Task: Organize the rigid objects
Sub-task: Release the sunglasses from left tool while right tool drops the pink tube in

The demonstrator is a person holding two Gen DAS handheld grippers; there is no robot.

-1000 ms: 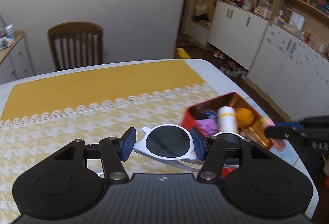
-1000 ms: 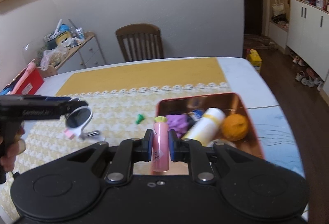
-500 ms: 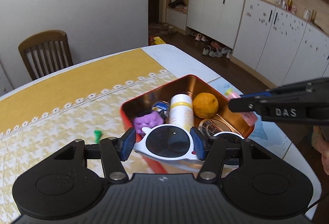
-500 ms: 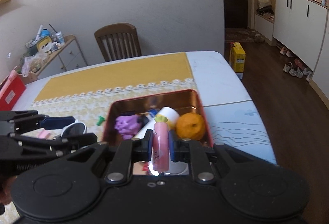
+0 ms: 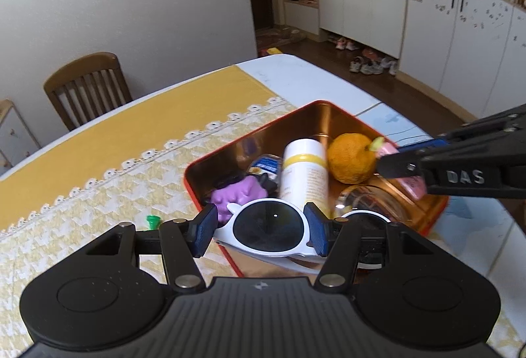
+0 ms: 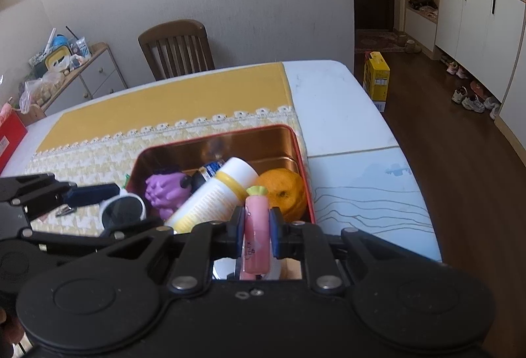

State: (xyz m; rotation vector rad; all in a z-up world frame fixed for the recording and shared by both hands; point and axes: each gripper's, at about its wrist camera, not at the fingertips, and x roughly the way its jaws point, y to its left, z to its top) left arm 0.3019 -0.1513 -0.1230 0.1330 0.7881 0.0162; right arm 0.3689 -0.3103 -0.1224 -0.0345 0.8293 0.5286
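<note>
My left gripper (image 5: pixel 261 229) is shut on white sunglasses (image 5: pixel 268 226) with dark lenses and holds them over the near-left edge of a red tin (image 5: pixel 250 136) with a copper inside. My right gripper (image 6: pixel 257 226) is shut on a pink tube (image 6: pixel 256 226) with a yellow-green cap, above the tin's (image 6: pixel 213 141) near right part. Inside the tin lie a white bottle (image 5: pixel 305 174) with a yellow band, an orange (image 5: pixel 351 157), a purple toy (image 5: pixel 238 195) and a round glass piece (image 5: pixel 371 198). The right wrist view shows the left gripper (image 6: pixel 131 208) at the left with the sunglasses (image 6: pixel 123 211).
The tin stands on a yellow patterned cloth (image 5: pixel 115 174) near the table's right edge. A small green piece (image 5: pixel 153 220) lies on the cloth left of the tin. A wooden chair (image 6: pixel 177 45) stands behind the table. White cupboards (image 5: pixel 427 12) line the right wall.
Both grippers have moved in over the tin and lower. The sunglasses went from over the cloth to the tin's near-left edge. The pink tube now hangs above the tin's contents. Neither grip changed.
</note>
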